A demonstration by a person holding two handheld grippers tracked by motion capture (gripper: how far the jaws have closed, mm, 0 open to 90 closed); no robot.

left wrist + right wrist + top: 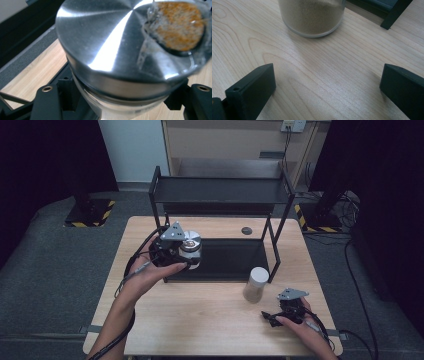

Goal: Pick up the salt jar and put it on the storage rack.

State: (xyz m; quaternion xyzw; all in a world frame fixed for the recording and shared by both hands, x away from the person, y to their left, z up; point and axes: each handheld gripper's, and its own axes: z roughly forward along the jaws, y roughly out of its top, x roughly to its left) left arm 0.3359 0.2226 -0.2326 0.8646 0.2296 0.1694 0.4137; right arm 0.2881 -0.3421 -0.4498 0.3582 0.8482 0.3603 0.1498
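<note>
Wooden bench (pixel 210 320), seen from above, bearing a black two-tier rack (pixel 220 190) along its far edge. The rack's lower tray (pixel 235 260) lies on the bench top, and its upper shelf stands on four posts. Left tool (pixel 192 259), raised above the bench at the near left corner of the lower tray, pinches a glass jar with a steel lid (pixel 105 45) just below the lid; an orange-speckled patch shows on the lid top. A second jar (pixel 256 284), white-lidded and filled with sandy grains, stands upright on the bench beside the rack's near right post. Right tool (pixel 327 87), resting near the bench's near right corner, has its jaws spread wide with nothing between them, pointing toward the sandy jar.
</note>
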